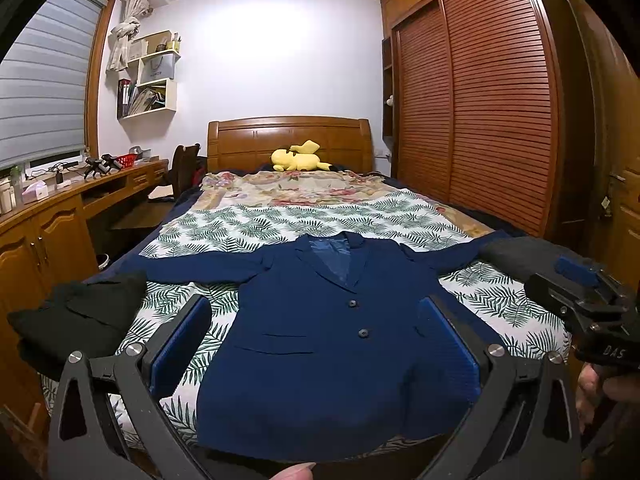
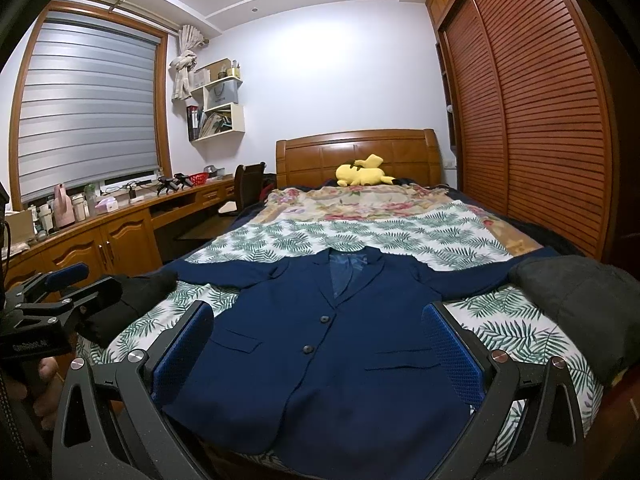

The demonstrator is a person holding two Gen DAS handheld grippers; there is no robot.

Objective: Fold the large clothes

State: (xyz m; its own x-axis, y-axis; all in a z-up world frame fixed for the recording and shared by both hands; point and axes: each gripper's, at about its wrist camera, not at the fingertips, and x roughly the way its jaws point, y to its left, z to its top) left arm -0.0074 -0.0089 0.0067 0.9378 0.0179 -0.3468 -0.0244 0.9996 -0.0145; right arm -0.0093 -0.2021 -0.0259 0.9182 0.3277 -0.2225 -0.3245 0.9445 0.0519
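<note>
Bedroom setting, and the bed (image 1: 280, 224) with its leaf-print sheet serves as the folding surface. Off to the left sits a black garment (image 1: 76, 320), likely set aside. Centre stage, the navy blazer (image 1: 320, 340) lies face up, buttoned, sleeves spread wide, laid flat ready for a first fold. A dark grey garment (image 2: 576, 312) waits on the right. Both tools hover level over the hem: left hand-held gripper (image 1: 316, 344) jaws wide apart, holding nothing; right hand-held gripper (image 2: 318, 348) likewise spread and empty.
</note>
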